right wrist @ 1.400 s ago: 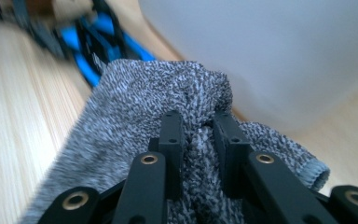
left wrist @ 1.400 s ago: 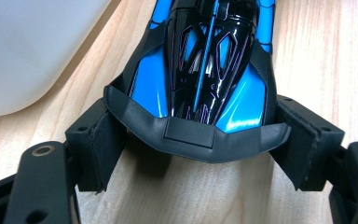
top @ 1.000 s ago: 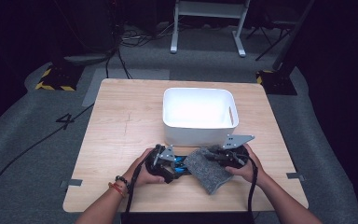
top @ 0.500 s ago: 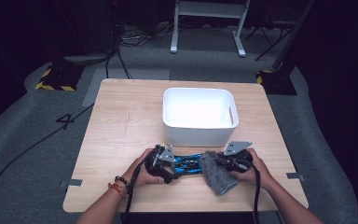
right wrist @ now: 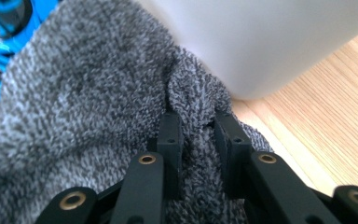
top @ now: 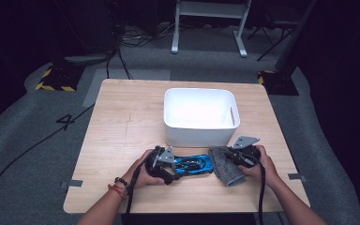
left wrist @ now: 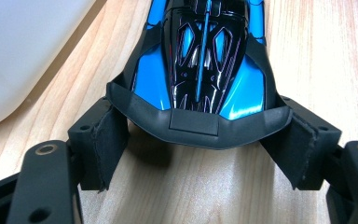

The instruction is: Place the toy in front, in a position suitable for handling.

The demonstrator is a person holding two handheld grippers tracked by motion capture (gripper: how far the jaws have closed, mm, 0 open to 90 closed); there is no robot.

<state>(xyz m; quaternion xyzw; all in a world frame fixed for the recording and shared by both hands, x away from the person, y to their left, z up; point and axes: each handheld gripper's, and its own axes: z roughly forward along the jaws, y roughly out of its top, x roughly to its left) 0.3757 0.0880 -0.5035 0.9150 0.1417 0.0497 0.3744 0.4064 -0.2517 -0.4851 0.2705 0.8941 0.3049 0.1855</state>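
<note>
A blue and black toy car (top: 194,164) (left wrist: 200,60) lies on the wooden table (top: 122,122) just in front of the white bin (top: 199,136). My left gripper (top: 175,165) (left wrist: 200,135) grips the car's rear wing, one pad pressed on each side. Right of the car lies a grey knitted cloth (top: 226,172) (right wrist: 84,102), its left edge touching the car's nose. My right gripper (top: 232,157) (right wrist: 196,126) is shut on a raised fold of that cloth, close to the bin's front wall (right wrist: 270,37).
The white bin stands empty at the table's middle, its rounded corner (left wrist: 18,46) near the car. Bare wood stretches left of the bin and along the front edge. Cables and a metal stand are on the floor beyond the table.
The right gripper has pulled the grey cloth to the right, off the toy car, so more of the car shows. The left gripper has stayed in place on the car.
</note>
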